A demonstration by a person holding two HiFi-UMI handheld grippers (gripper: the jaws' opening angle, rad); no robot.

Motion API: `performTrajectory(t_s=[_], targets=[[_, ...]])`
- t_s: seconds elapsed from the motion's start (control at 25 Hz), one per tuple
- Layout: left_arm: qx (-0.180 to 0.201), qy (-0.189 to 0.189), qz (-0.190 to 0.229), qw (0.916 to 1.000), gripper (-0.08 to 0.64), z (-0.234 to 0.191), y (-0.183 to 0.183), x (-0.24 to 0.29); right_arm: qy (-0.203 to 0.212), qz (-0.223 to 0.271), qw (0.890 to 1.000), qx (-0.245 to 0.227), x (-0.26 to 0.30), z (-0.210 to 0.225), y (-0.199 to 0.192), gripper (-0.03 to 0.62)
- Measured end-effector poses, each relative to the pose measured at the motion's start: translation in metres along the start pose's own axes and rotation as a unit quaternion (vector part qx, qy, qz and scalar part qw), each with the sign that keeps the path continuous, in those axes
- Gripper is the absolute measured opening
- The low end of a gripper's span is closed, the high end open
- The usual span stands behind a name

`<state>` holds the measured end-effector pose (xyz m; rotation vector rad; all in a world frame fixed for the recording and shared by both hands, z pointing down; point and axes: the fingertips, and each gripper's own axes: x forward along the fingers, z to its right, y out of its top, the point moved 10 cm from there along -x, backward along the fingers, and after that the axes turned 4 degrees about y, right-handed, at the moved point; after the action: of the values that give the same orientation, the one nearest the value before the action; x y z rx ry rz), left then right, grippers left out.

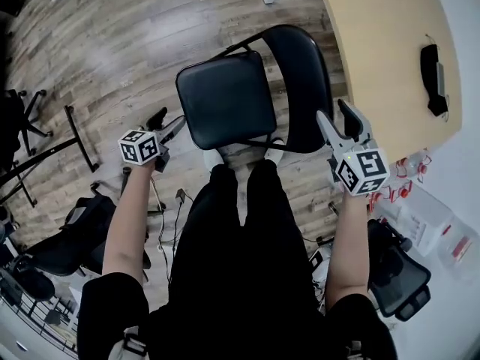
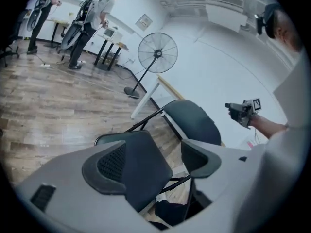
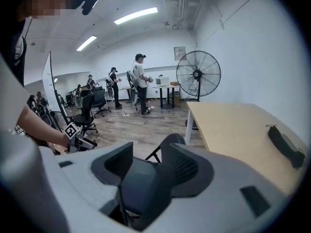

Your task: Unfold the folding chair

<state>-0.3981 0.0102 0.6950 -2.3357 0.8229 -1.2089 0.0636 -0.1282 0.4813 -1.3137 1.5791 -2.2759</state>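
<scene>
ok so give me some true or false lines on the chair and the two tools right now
1. The folding chair stands unfolded with its seat down. True.
2. The left tool is clamped on the seat's edge. False: its jaws are apart, hold nothing, and are off the chair.
3. The right tool is open and empty. True.
4. The chair stands on top of the wooden table. False: it stands on the wood floor beside the table.
</scene>
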Motion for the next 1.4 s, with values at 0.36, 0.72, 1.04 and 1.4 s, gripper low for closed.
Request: performTrajectory(t_s=[0.36, 0.72, 1.04, 1.4], targets=[[0.093, -0.041, 0.095, 0.9903, 0.345, 0.185, 0.057, -0.072, 0.102, 0.09, 0.991, 0.019, -0.048, -0.043, 0.025, 0.23], [0.165, -0.043, 0.161, 0.9721, 0.333, 0.311, 0.086, -0.132, 0.175, 0.161, 0.971, -0.035, -0.108, -0.081, 0.065, 0.222], [0.224, -0.032, 0.223, 0.9483, 0.285, 0.385, 0.101, -0.176, 0.224, 0.194, 0.95, -0.096, -0.157, -0.109, 0.096, 0.207], [0.271, -0.02, 0.274, 0.9225, 0.249, 0.423, 0.106, -0.202, 0.264, 0.224, 0.93, -0.126, -0.175, -0.131, 0.119, 0.198]])
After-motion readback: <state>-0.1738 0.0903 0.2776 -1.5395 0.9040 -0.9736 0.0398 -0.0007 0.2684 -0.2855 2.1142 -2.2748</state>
